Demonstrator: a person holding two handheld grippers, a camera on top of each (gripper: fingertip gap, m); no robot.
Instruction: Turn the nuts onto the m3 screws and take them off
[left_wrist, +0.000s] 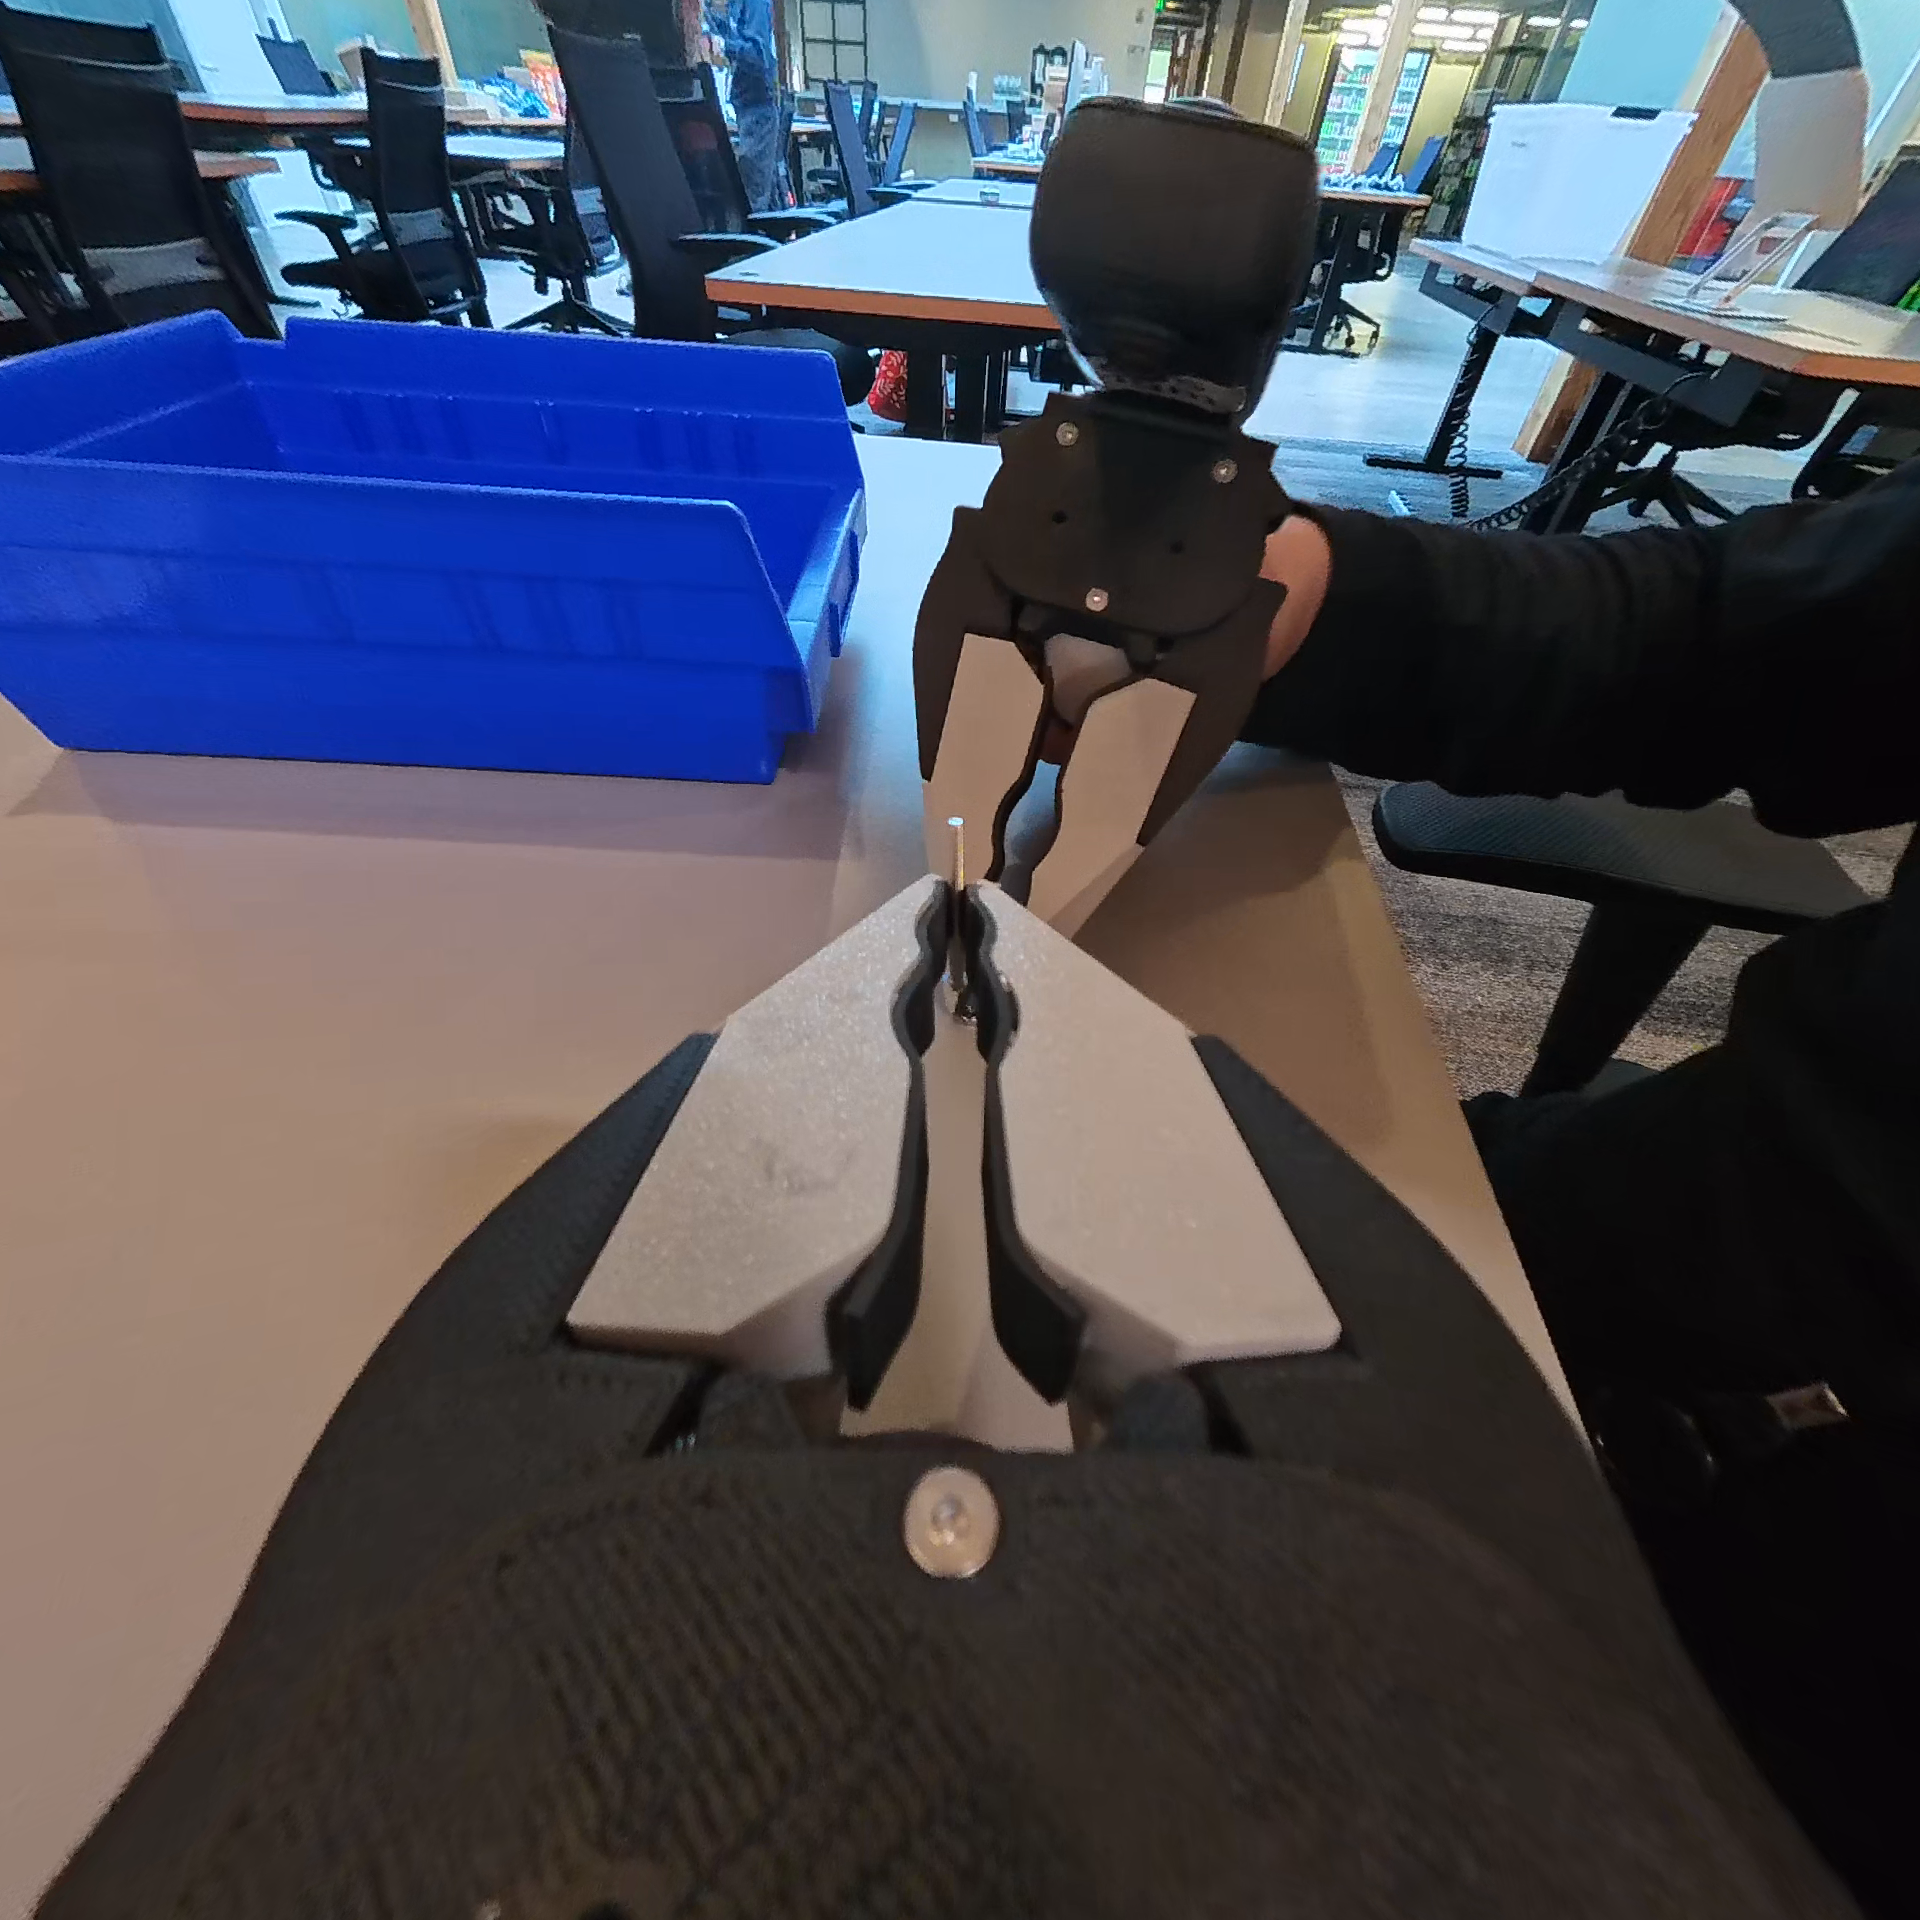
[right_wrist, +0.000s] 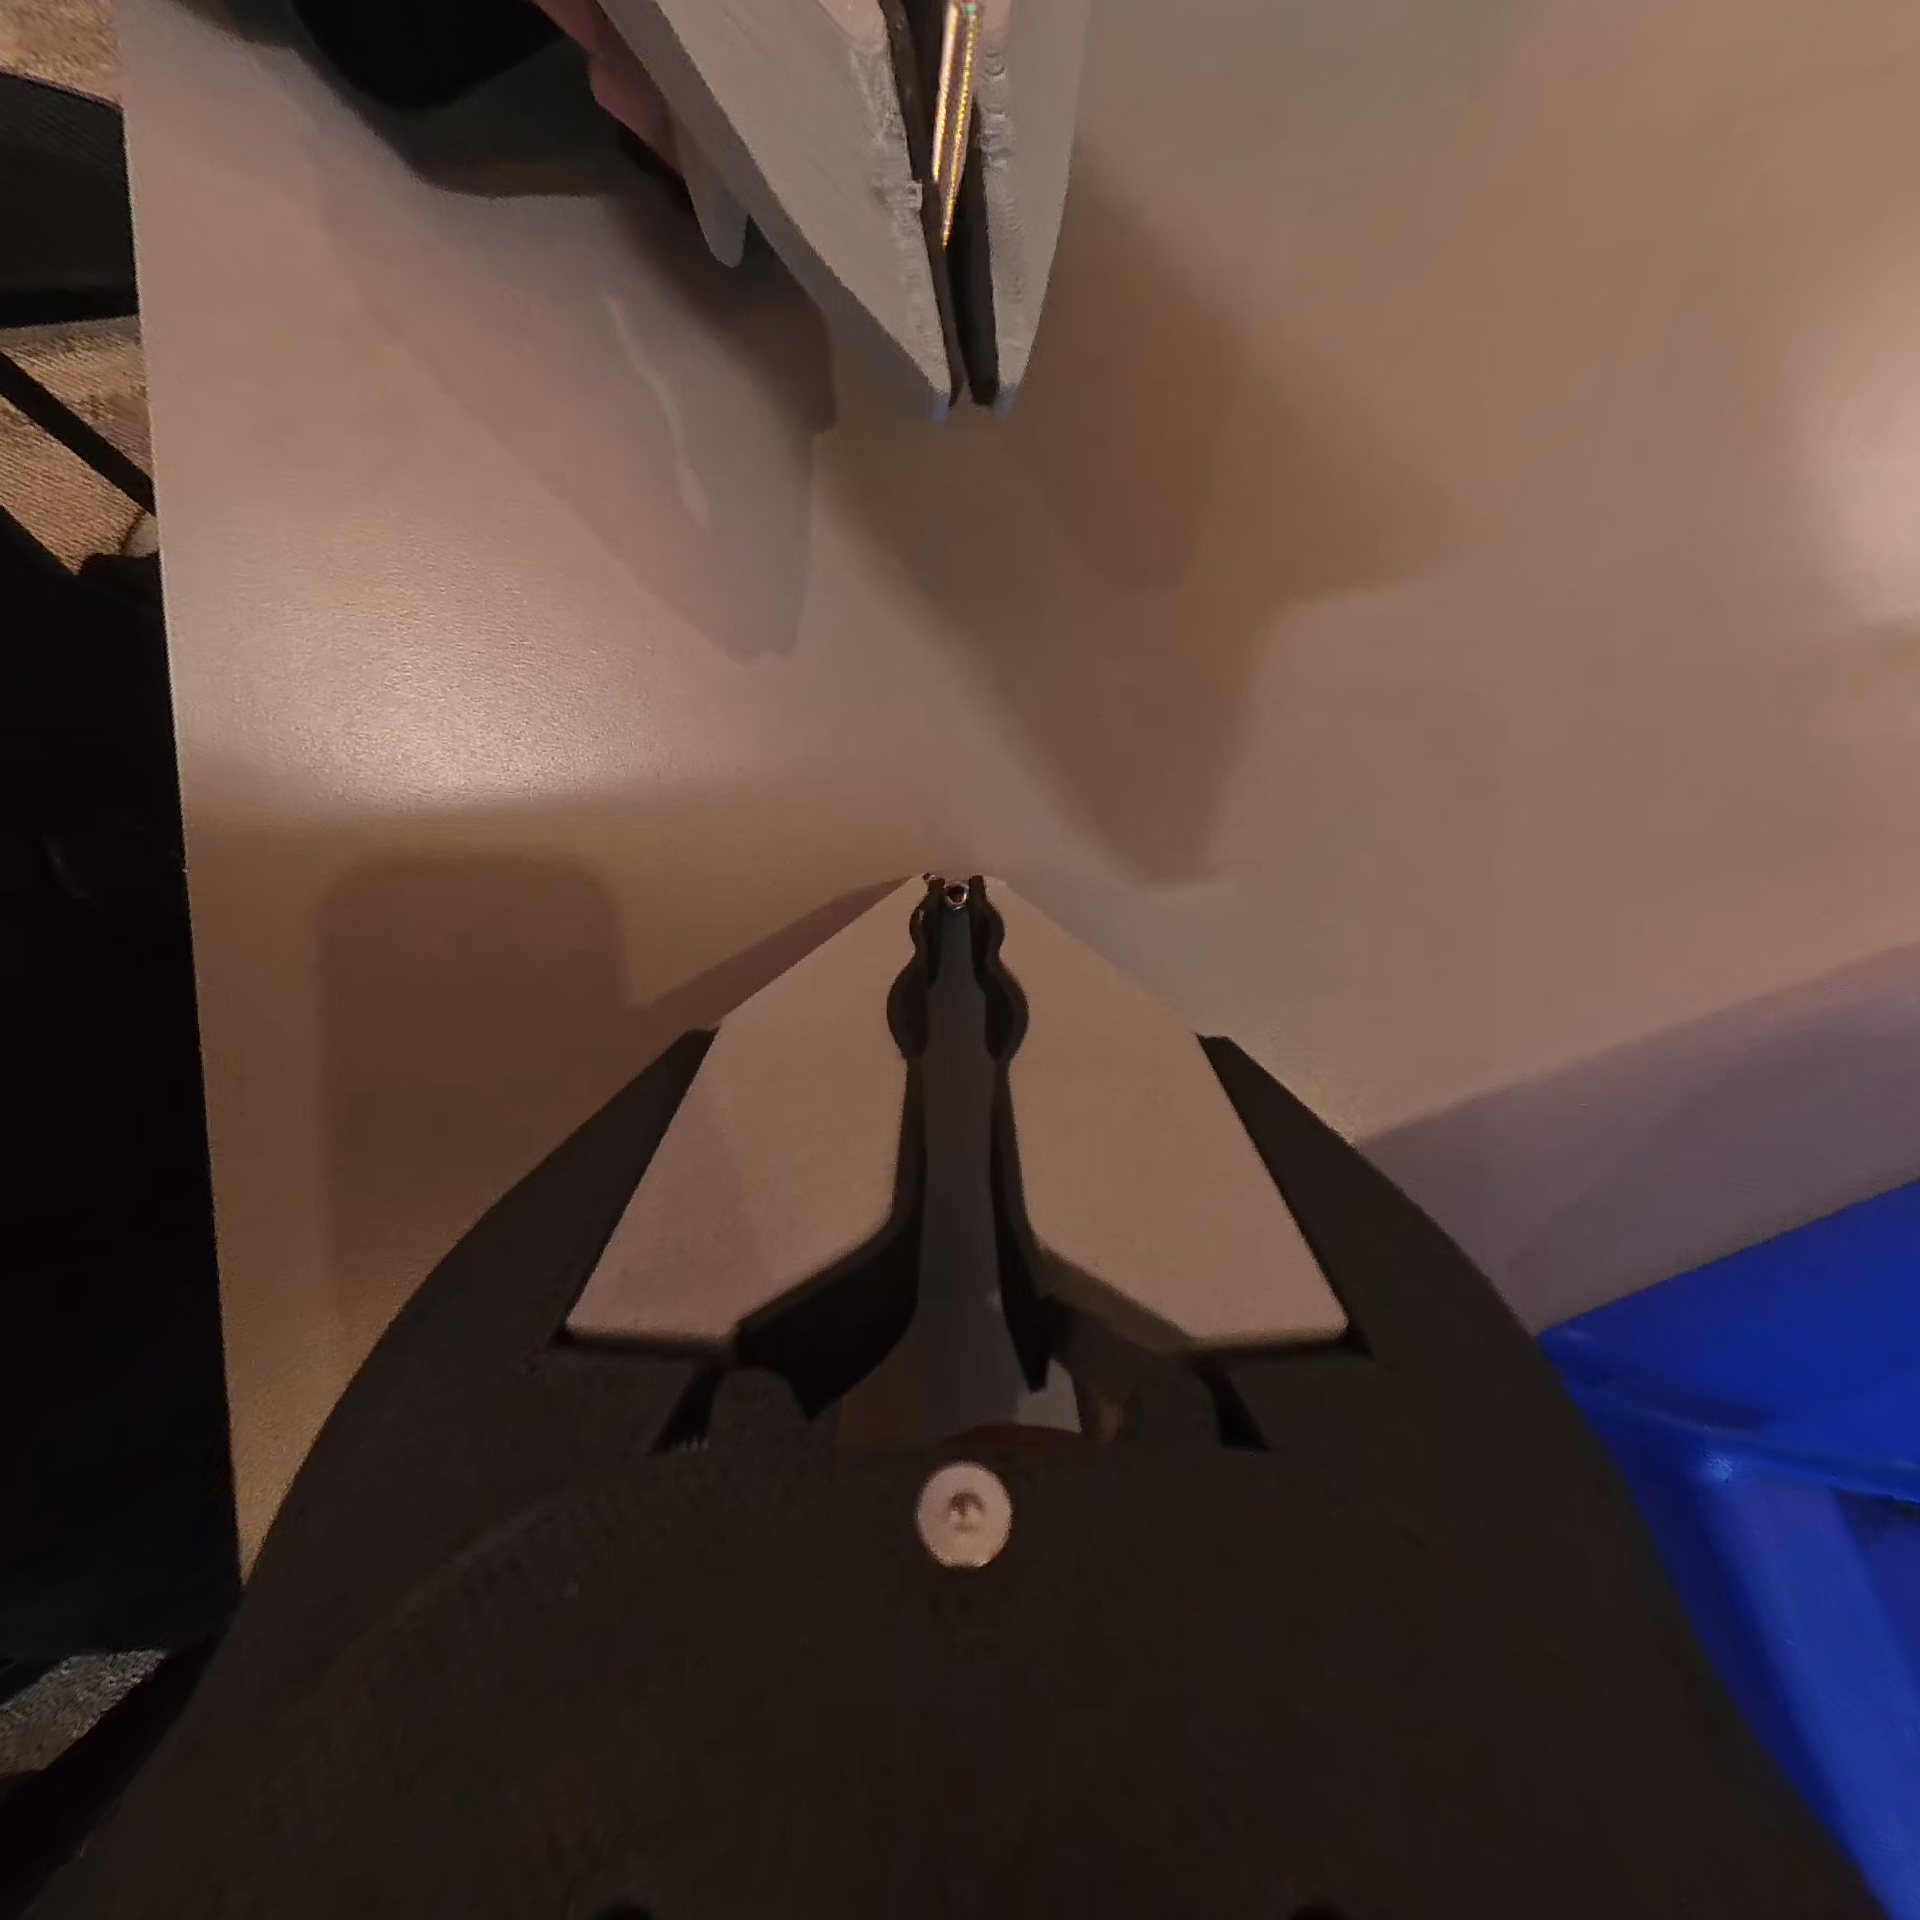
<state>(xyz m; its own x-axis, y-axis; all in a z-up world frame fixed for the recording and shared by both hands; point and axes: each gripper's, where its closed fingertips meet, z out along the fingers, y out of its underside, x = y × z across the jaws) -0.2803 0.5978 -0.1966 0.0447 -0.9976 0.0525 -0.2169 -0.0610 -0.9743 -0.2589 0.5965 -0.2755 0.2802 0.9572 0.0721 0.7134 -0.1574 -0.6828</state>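
Pale beige tabletop (left_wrist: 312, 1039) fills frame. Blue plastic bin (left_wrist: 416, 561) upper left, well clear. Left gripper (left_wrist: 957, 914) at centre, fingers pinched on thin silver M3 screw (left_wrist: 955, 852) standing upright. Right gripper (right_wrist: 958, 889) just behind it in left view, fingers nipping tiny metal nut (right_wrist: 954, 890).

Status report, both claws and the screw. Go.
Left claw shut on screw, shaft poking past the tips. Right claw shut on small nut. Claws apart, tips facing, over the table. Nothing between; blue bin off to the side.
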